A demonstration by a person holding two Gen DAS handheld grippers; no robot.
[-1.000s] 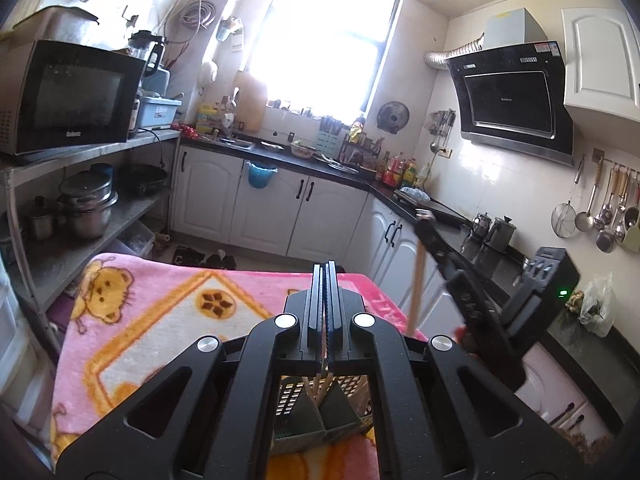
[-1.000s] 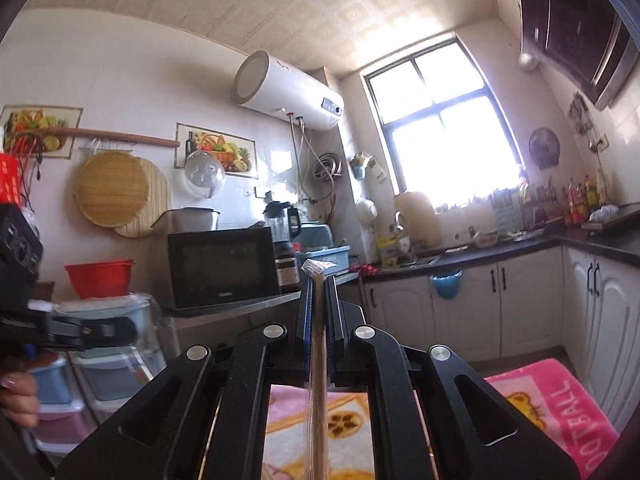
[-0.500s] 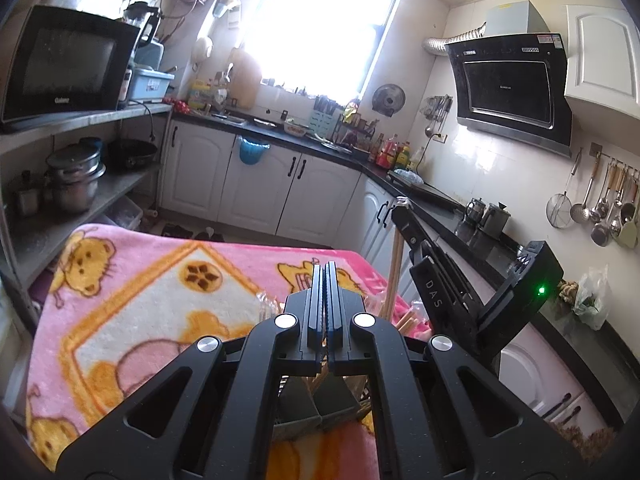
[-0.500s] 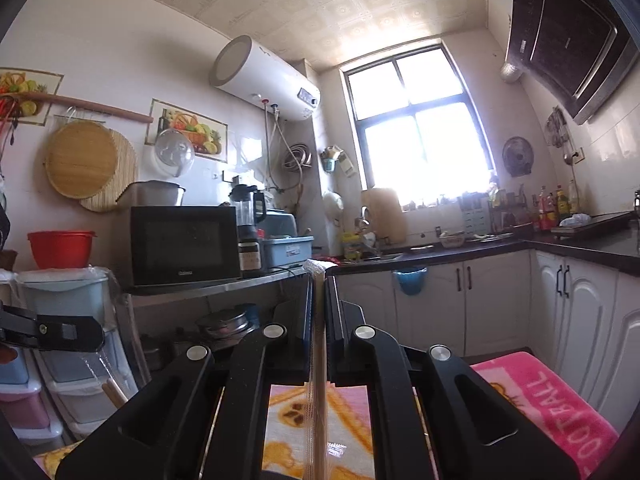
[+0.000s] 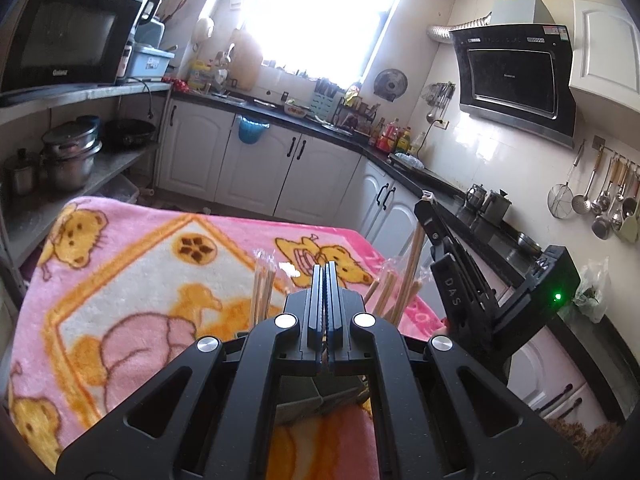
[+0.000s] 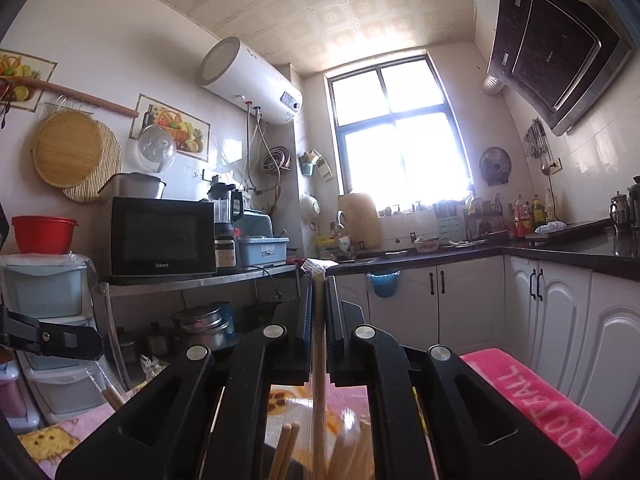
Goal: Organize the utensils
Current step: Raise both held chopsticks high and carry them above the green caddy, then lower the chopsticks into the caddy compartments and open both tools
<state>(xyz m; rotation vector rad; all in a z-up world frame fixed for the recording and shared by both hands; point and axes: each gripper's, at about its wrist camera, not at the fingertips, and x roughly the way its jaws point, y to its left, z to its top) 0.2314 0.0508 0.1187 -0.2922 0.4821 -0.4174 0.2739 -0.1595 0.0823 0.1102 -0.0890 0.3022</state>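
Note:
My left gripper (image 5: 326,270) is shut, and a thin wooden chopstick shows between its jaws lower down. In the right wrist view that gripper (image 6: 86,344) comes in from the left with a plastic-wrapped chopstick (image 6: 111,397) hanging below it. My right gripper (image 6: 319,280) is shut on an upright wrapped chopstick (image 6: 319,380). The left wrist view shows it (image 5: 425,205) from the side, stick (image 5: 412,264) slanting down. A grey divided holder (image 5: 316,400) sits below both, mostly hidden by my fingers. Several wrapped chopsticks (image 5: 262,292) stand in it.
The holder rests on a pink cartoon blanket (image 5: 120,280) spread over a table. White cabinets (image 5: 256,168) under a black counter run along the back and right. A microwave (image 5: 64,36) and pots (image 5: 68,156) sit on shelves at left. Ladles (image 5: 608,200) hang at right.
Both grippers have sunk toward the holder with their chopsticks. More of the blanket shows, and the chopsticks standing in the holder have come into view in both views.

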